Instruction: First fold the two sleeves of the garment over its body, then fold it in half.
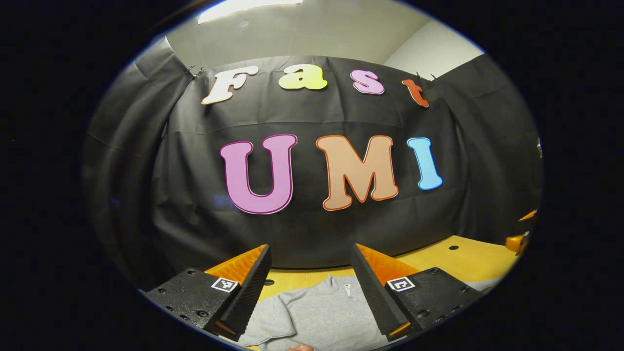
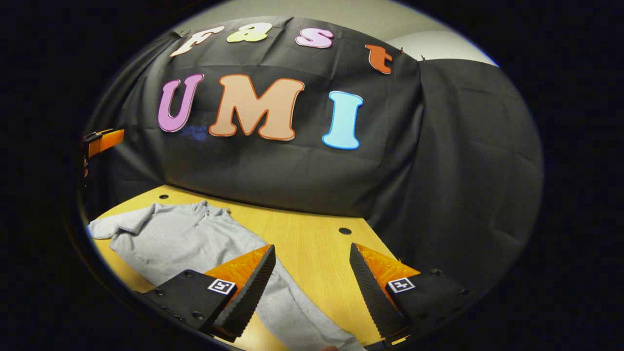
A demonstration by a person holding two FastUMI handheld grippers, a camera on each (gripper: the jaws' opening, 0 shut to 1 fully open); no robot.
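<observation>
A grey garment (image 2: 195, 239) lies spread flat on a yellow wooden table (image 2: 312, 243) inside a booth hung with black cloth (image 2: 438, 170), its collar toward the cloth wall. In the right gripper view, the right gripper (image 2: 312, 282) hangs above the table with its jaws standing wide apart and nothing between them; one sleeve (image 2: 302, 317) of the garment runs down beneath its left-hand finger (image 2: 246, 292) toward the bottom of the view, while bare tabletop shows between the two fingers. The other sleeve (image 2: 109, 226) reaches out toward the left edge of that view, near where part of another gripper (image 2: 102, 141) shows against the cloth. In the left gripper view, the left gripper (image 1: 312, 287) is likewise held open and empty, raised over the garment (image 1: 317, 312), whose collar and short front zip (image 1: 348, 291) lie between its fingers, well below them. A dark round hole (image 2: 345, 230) marks the tabletop beside the garment's far shoulder. Both sleeves lie out to the sides, not yet folded over the body.
</observation>
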